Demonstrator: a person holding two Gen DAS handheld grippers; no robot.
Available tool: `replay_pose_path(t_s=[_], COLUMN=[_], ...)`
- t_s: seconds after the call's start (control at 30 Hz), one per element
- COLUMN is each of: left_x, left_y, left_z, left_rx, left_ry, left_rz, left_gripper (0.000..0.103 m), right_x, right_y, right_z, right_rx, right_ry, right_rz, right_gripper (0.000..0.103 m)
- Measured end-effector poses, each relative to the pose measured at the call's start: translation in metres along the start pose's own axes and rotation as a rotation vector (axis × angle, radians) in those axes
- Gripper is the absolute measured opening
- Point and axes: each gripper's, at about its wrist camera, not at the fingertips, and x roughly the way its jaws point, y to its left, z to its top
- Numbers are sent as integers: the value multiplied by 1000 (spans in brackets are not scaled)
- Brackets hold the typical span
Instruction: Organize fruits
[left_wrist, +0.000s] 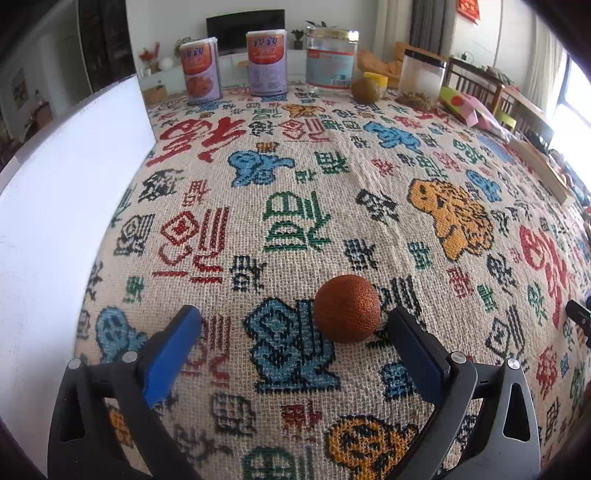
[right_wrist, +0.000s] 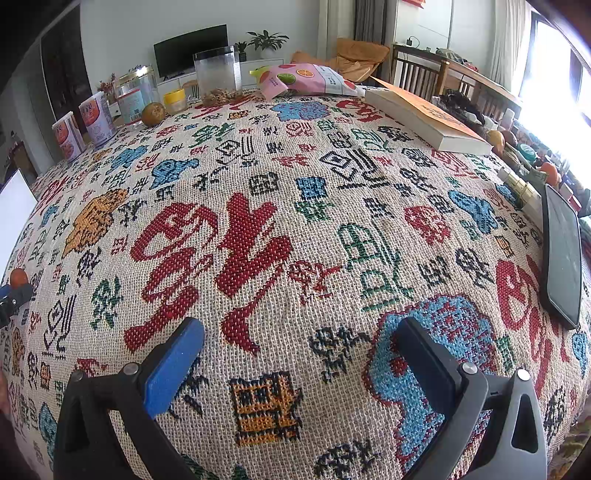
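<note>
Step in hand, by my reading: approach to first fruit, grasp not yet made. White board (left_wrist: 70, 206) stands at far left edge of patterned tablecloth (left_wrist: 295, 177). Left gripper (left_wrist: 293, 328) spread wide, nothing held; small rough reddish-brown fruit (left_wrist: 347, 308) lies on cloth between fingers, close to right-hand pad, whether touching unclear. Next move likely needs shift rightward to centre fruit, then gentle close; round, may roll. Second brownish fruit (left_wrist: 365, 90) far back beside jars. Right gripper (right_wrist: 301, 341) wide open, empty, over bare cloth, phone (right_wrist: 563, 254) off right.

Two fruits (left_wrist: 347, 308) (left_wrist: 364, 90), two cans (left_wrist: 201, 72) (left_wrist: 267, 62), two jars (left_wrist: 332, 61) (left_wrist: 423, 77), one book (right_wrist: 424, 118).
</note>
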Motion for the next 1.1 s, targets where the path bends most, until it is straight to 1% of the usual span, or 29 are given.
replay_pose_path(t_s=[0.23,0.27,0.33,0.4,0.43,0.53,0.6,0.63,0.7,0.73,0.77,0.87,1.0,1.03,1.07,1.1], left_x=[0,0,0,0,0,0,0,0,0,0,0,1,1,1,1,1], left_y=[0,0,0,0,0,0,0,0,0,0,0,0,0,0,0,0], left_z=[0,0,0,0,0,0,0,0,0,0,0,0,0,0,0,0], left_rx=[0,0,0,0,0,0,0,0,0,0,0,0,0,0,0,0], left_ry=[0,0,0,0,0,1,1,1,1,1,1,1,2,2,2,2], left_rz=[0,0,0,0,0,0,-1,0,0,0,0,4,4,4,4,4], left_gripper=[101,101,101,101,101,101,101,101,101,101,102,102,102,102,102,102], right_x=[-3,-8,-19,-24,-21,1,26,38,67,81,96,134,166,172,179,186], right_y=[1,2,11,30,40,69,99,115,150,165,178,205,222,225,228,231], right_z=[-1,0,10,34,50,102,138,154,188,204,218,254,285,289,291,293], right_rx=[9,21,29,-9,-29,-38,-69,-98,-166,-189,-199,-191,-140,-135,-136,-145], right_ry=[-4,-19,-76,-117,-122,-138,-156,-154,-145,-134,-117,-66,-48,-41,-29,-8], right_rz=[-5,-1,58,123,171,318,383,398,425,429,432,436,437,433,432,432], right_gripper=[103,103,103,103,103,103,103,102,96,90,87,82,82,78,71,66])
